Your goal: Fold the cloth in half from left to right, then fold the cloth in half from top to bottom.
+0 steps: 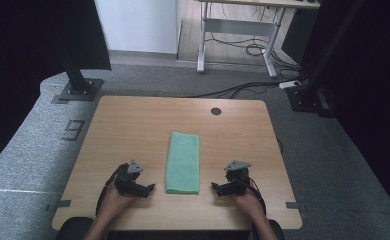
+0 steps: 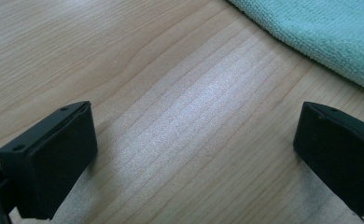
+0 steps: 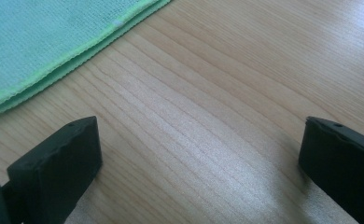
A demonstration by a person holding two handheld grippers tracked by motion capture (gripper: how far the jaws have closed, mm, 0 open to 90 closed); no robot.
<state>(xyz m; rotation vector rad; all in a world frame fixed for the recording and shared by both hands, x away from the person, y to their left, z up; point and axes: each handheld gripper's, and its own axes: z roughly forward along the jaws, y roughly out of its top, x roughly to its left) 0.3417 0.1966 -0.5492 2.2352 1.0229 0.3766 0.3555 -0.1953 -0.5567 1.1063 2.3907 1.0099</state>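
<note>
1. The left hand (image 1: 114, 196) is coming in from the bottom edge, gripping the left gripper (image 1: 150, 188), which is pointing toward the person's right.
2. The right hand (image 1: 246, 199) is holding the right gripper (image 1: 214, 186), which is pointing toward the person's left.
3. In each gripper view, the two black jaws are standing wide apart, gripping nothing.

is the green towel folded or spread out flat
Folded: the green towel lies as a narrow strip, and the right gripper view shows stacked layered edges.
</note>
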